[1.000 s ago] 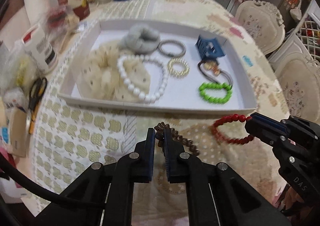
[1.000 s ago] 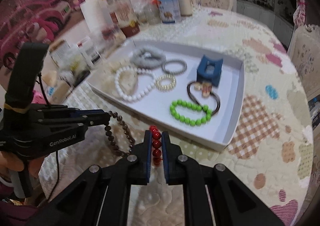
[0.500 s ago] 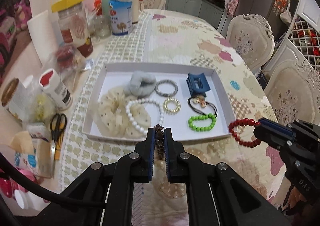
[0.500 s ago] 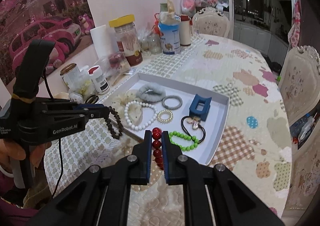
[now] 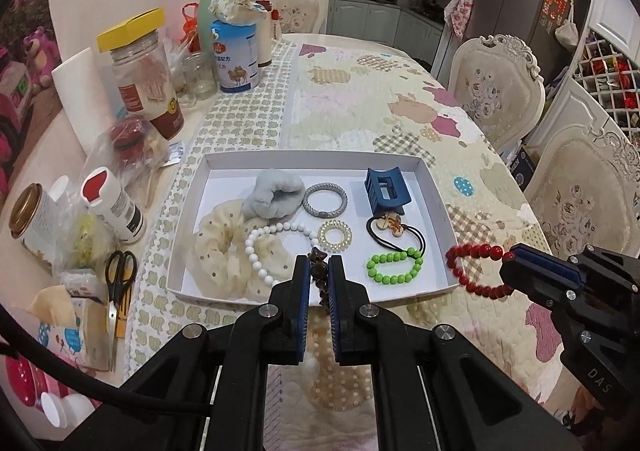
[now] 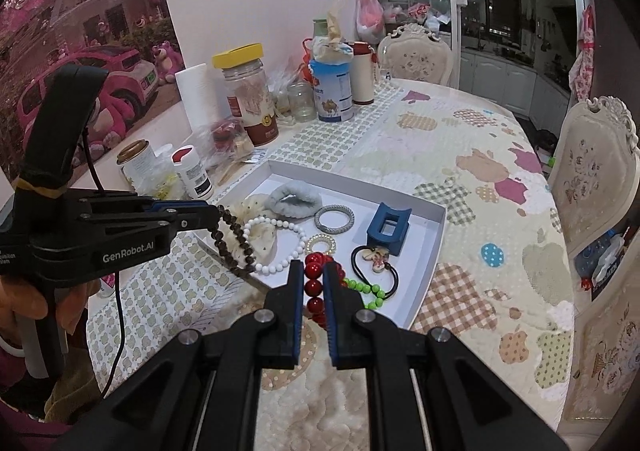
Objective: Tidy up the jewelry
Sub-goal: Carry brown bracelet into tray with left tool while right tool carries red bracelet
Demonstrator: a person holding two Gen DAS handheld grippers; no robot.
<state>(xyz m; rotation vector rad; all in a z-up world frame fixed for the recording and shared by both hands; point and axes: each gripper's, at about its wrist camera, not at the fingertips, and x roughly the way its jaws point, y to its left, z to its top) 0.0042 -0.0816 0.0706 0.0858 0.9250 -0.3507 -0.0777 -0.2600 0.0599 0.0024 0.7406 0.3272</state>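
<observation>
My left gripper [image 5: 319, 271] is shut on a brown bead bracelet [image 5: 318, 263], held in the air above the near edge of the white tray [image 5: 316, 160]; the bracelet hangs from it in the right wrist view [image 6: 234, 239]. My right gripper [image 6: 311, 279] is shut on a red bead bracelet [image 6: 314, 285], which hangs in the air off the tray's right front corner in the left wrist view [image 5: 474, 267]. In the tray lie a white bead bracelet [image 5: 260, 251], a green bead bracelet [image 5: 394, 265], a blue hair claw [image 5: 386, 189], scrunchies and hair ties.
Jars, a milk-powder can [image 5: 236, 55], bottles and bags crowd the table's left side. Scissors [image 5: 118, 275] lie left of the tray. Ornate chairs [image 5: 496, 87] stand at the right. The quilted tablecloth spreads beyond the tray.
Both grippers have risen well above the table with their bracelets lifted off the cloth; the tray now looks smaller and farther below.
</observation>
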